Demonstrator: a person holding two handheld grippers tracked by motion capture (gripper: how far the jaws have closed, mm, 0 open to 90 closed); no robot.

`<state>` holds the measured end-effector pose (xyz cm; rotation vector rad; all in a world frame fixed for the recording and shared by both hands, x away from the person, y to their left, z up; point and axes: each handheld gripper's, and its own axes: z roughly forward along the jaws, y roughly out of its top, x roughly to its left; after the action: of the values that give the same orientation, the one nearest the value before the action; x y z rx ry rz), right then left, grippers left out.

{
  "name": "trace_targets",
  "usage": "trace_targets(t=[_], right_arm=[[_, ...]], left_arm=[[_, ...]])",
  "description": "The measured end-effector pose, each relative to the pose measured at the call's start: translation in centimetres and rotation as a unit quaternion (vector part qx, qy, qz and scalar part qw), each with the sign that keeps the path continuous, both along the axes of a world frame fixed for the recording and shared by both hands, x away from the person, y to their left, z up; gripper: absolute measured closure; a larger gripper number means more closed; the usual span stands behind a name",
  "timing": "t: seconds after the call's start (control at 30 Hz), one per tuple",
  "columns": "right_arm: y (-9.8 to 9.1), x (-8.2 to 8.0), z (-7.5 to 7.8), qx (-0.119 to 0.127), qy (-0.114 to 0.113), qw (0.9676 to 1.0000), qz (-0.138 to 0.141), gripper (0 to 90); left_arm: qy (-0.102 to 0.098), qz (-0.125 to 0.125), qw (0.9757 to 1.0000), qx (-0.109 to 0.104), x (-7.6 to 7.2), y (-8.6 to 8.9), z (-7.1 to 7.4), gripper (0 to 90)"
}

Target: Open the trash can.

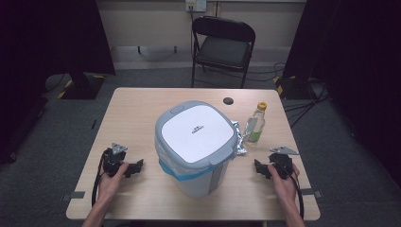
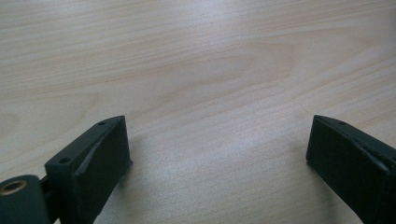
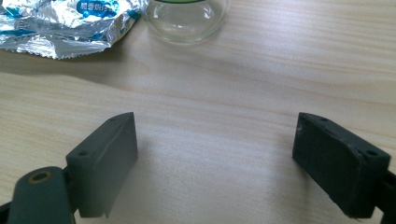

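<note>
A grey bin with a white lid stands in the middle of the wooden table, a white liner with a blue band showing under its rim. To its right lie a crumpled silver wrapper and a clear bottle with a yellow cap. My left gripper rests on the table left of the bin, jaws wide apart over bare wood. My right gripper rests right of the bin, open, with the wrapper and the bottle's base ahead of it.
A black folding chair stands behind the table's far edge. A small dark round hole sits near the far edge. Cables lie on the grey floor at the right. Bare wood stretches along the table's left side and front.
</note>
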<state>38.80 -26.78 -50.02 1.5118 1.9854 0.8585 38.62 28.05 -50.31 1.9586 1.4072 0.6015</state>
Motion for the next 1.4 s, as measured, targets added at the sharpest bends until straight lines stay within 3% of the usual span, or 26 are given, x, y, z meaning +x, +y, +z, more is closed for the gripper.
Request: trace_targets(t=[0.37,0.47,0.53,0.6,0.7,0.73,0.77,0.8,0.9,0.97,1.0,1.1,1.13,1.2,1.23,1.27,1.37,1.4], right_arm=[[0.0,-0.2,0.0,-0.001,-0.001,1.0,0.003,13.3],[0.0,-0.5,0.1,-0.001,0.0,1.0,0.006,14.5],[0.1,-0.7,0.2,-0.002,0.003,0.9999,0.013,18.4],[0.3,-1.2,0.5,0.013,0.007,0.9997,0.021,16.0],[0.4,-1.6,0.7,0.027,0.01,0.9994,0.019,15.6],[0.8,-2.0,0.9,0.045,0.013,0.9983,0.036,18.8],[0.8,-2.0,0.9,0.045,0.013,0.9983,0.036,18.8],[1.4,-2.3,1.2,0.049,0.013,0.9972,0.055,18.9],[2.1,-2.6,1.7,0.047,0.006,0.9961,0.075,18.9],[3.0,-3.0,2.3,0.045,-0.002,0.995,0.088,18.9],[3.4,-3.1,2.5,0.045,-0.006,0.9943,0.097,18.8],[4.4,-3.3,2.9,0.059,-0.012,0.9923,0.108,18.7],[5.2,-3.5,3.1,0.073,-0.012,0.9901,0.119,18.9],[5.5,-3.6,3.2,0.071,-0.013,0.9893,0.127,18.9],[6.4,-4.1,3.6,0.069,-0.016,0.9869,0.145,18.8],[6.9,-4.4,3.7,0.07,-0.018,0.9858,0.152,18.8],[7.6,-4.8,3.9,0.066,-0.02,0.9839,0.165,18.8],[8.0,-5.0,3.9,0.071,-0.019,0.981,0.18,19.1]], left_arm=[[0.001,-0.021,0.9998,0.001,-0.3,0.2,0.1,6.4],[-0.004,-0.028,0.9996,0.002,-0.5,0.2,0.1,8.7],[-0.005,-0.033,0.9994,-0.002,-0.7,0.1,0.3,15.1],[-0.005,-0.042,0.9991,-0.003,-0.9,-0.1,0.3,15.9],[-0.012,-0.051,0.9984,-0.022,-1.0,-0.6,0.5,16.4],[-0.017,-0.056,0.9981,-0.018,-1.0,-0.7,0.7,16.4],[-0.021,-0.056,0.998,-0.022,-0.9,-1.0,0.8,16.4],[-0.032,-0.055,0.9971,-0.042,-0.7,-1.4,1.1,17.0],[-0.041,-0.064,0.9961,-0.045,-0.5,-1.9,1.5,17.0],[-0.048,-0.073,0.9944,-0.059,-0.3,-2.5,1.8,17.0],[-0.05,-0.081,0.9944,-0.047,-0.1,-2.9,2.2,17.0],[-0.06,-0.093,0.9925,-0.052,0.1,-3.7,2.9,17.0],[-0.069,-0.103,0.9908,-0.055,0.5,-4.2,3.4,17.0],[-0.074,-0.107,0.9902,-0.052,0.9,-4.5,3.6,17.0],[-0.075,-0.109,0.9897,-0.055,1.2,-4.8,3.8,18.0],[-0.075,-0.117,0.988,-0.068,1.9,-5.3,4.1,18.1],[-0.082,-0.113,0.9868,-0.082,2.2,-5.7,4.0,18.1],[-0.079,-0.113,0.9869,-0.083,2.3,-5.9,3.9,18.2]])
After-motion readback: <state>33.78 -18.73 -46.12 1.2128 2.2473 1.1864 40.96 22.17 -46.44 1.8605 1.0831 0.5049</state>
